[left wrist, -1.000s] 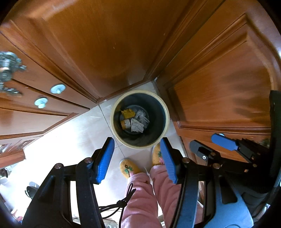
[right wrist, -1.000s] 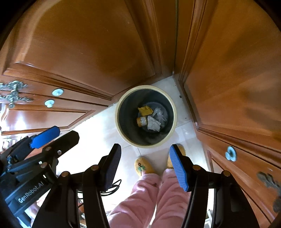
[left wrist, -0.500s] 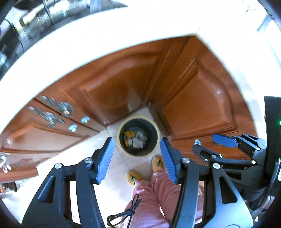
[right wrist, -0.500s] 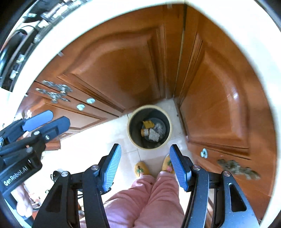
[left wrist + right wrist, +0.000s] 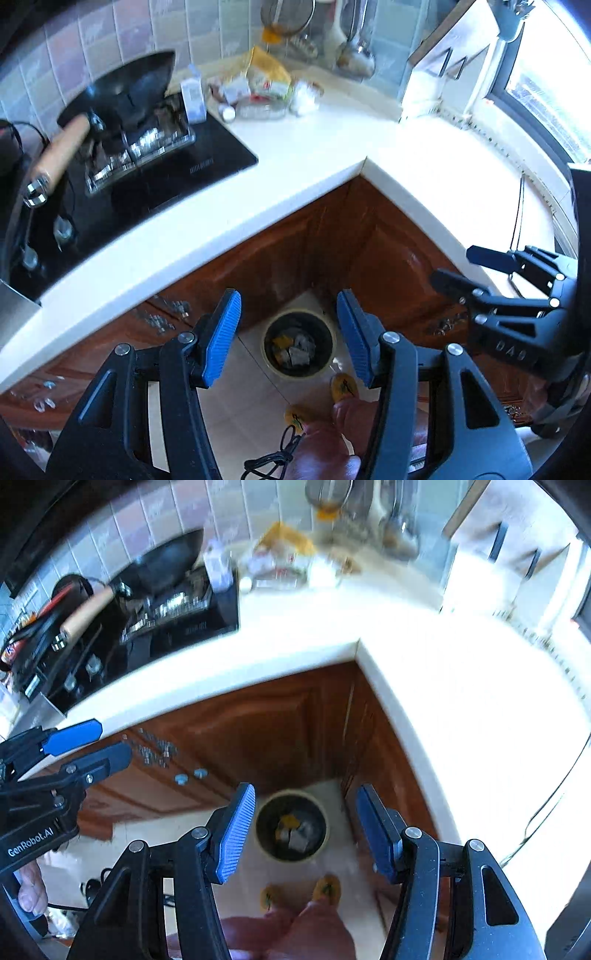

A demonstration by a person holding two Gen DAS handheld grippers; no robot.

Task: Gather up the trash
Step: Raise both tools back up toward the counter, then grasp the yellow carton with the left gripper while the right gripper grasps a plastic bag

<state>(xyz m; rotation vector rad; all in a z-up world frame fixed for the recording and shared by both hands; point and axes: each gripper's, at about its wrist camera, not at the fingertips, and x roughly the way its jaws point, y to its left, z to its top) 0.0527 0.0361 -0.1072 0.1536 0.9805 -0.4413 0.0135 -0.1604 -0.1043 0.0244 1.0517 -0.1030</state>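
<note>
Up ahead of both tools, at the back corner of the white worktop (image 5: 295,162), lies the trash (image 5: 266,88) — crumpled wrappers and bags, likely light, soft and crushable, best pinched at a bunched fold. Left tool (image 5: 288,338) and right tool (image 5: 304,829) gape wide, empty. Half a second ago they looked lower, toward the bin (image 5: 299,343) — now the worktop shows.

the left tongs (image 5: 288,338) and right tongs (image 5: 304,829) are black with blue ribbed pads and silver screws. the person has pink trousers (image 5: 314,934) and yellow slippers (image 5: 344,386).
</note>
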